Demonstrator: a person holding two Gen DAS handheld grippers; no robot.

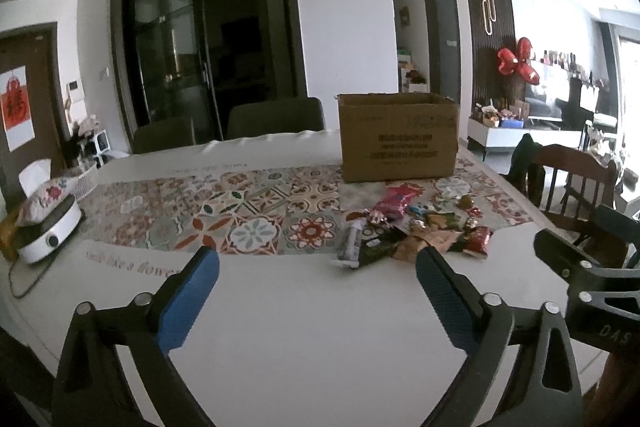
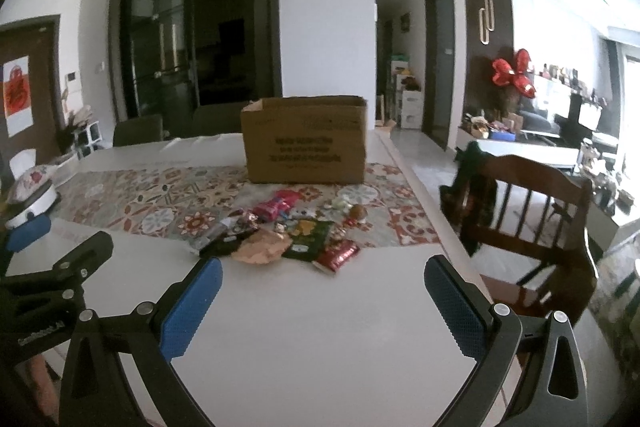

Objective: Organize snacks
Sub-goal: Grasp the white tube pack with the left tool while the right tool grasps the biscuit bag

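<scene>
A heap of snack packets [image 1: 416,227] lies on the patterned table runner [image 1: 248,215], in front of an open cardboard box [image 1: 398,137]. In the right wrist view the heap [image 2: 288,233] lies just ahead and the box [image 2: 306,139] stands behind it. My left gripper [image 1: 318,267] is open and empty, above the white table, left of the heap. My right gripper [image 2: 323,281] is open and empty, just short of the heap. A red packet [image 2: 336,257] lies nearest to it.
A white appliance [image 1: 48,231] with a floral cushion on it sits at the table's left edge. A wooden chair [image 2: 532,211] stands at the table's right side. Two dark chairs [image 1: 276,117] stand behind the table. The table edge runs along the right [image 2: 420,187].
</scene>
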